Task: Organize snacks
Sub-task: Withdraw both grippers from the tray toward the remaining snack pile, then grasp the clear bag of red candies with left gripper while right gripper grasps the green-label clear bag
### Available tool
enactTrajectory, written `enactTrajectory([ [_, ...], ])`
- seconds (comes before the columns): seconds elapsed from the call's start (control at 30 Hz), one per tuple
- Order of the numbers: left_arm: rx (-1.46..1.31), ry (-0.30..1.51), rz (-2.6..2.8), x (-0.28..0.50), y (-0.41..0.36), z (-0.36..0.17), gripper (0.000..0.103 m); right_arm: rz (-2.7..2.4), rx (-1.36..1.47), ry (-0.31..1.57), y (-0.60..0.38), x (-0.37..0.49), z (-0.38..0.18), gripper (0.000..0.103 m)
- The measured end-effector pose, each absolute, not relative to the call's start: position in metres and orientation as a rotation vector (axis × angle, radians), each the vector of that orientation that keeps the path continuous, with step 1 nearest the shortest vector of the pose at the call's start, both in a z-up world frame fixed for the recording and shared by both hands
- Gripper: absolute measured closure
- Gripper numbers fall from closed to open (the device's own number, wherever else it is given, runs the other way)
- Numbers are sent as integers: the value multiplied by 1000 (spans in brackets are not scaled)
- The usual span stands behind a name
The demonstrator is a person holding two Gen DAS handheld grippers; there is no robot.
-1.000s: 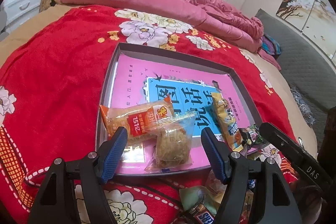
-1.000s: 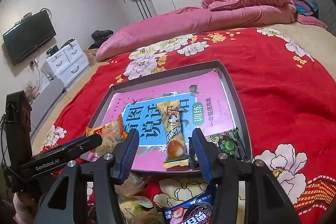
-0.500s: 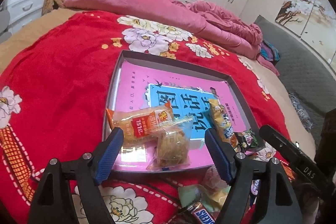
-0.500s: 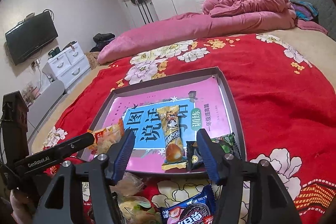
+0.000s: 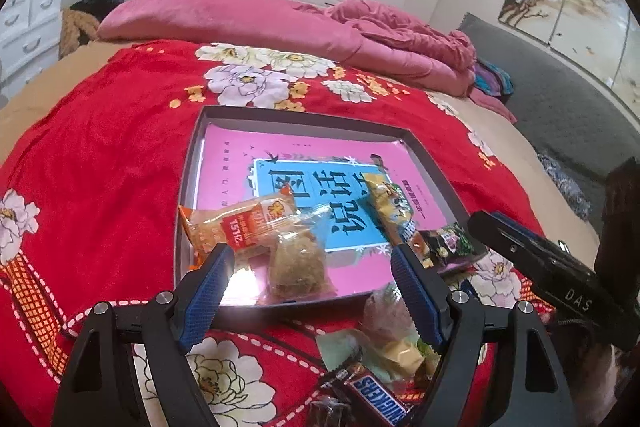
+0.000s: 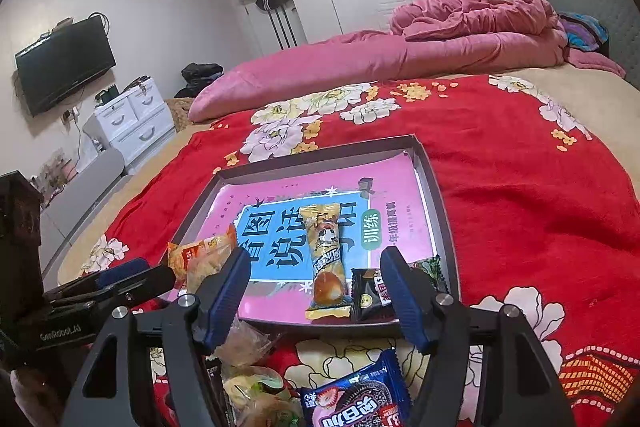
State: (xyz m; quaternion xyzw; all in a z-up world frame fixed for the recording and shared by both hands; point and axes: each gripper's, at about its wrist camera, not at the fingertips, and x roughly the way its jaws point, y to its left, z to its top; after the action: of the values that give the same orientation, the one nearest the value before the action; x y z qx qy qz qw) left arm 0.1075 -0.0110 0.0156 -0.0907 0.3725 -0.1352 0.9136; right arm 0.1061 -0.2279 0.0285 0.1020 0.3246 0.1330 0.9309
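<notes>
A grey tray [image 5: 188,187] lies flat on the red flowered blanket [image 5: 100,147] covering the bed, with a pink and blue booklet [image 5: 240,163] lining its floor.

At the tray's near left corner an orange packet [image 5: 236,227] lies crosswise, and a clear bag [image 5: 298,263] holding something brown and fibrous overlaps its right end. The left gripper [image 5: 312,291] hovers over the tray's near edge, pointing down at that bag. Its blue fingers [image 5: 206,301] stand wide apart, the bag showing in the gap between them but neither pad touching it.

Further right, a yellow wrapper [image 6: 326,255] with a cartoon face lies lengthwise down the middle of the booklet. Just beside it, in the near right corner, sit a black sachet [image 6: 368,297] and a green-and-black sachet [image 6: 430,265], touching each other. The right gripper [image 6: 314,297] hangs over this end of the tray, its jaws opening, with the yellow wrapper's lower end and the black sachet seen between them, and nothing pinched.

On the blanket in front of the tray, closest to the person, a loose heap of snacks remains outside: a Snickers bar [image 5: 378,397], a pale green packet [image 5: 394,349], a crumpled clear wrapper [image 6: 240,341] and, at the right, a blue cookie pack [image 6: 356,399].

Behind it all, a pink quilt [image 6: 400,55] is bunched along the far side of the bed.
</notes>
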Motion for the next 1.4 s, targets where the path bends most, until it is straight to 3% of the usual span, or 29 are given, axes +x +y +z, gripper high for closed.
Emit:
enactTrajectory([
  [1.4, -88, 818, -337, 81, -36, 8, 21, 333, -47, 659, -226, 49, 24, 34],
])
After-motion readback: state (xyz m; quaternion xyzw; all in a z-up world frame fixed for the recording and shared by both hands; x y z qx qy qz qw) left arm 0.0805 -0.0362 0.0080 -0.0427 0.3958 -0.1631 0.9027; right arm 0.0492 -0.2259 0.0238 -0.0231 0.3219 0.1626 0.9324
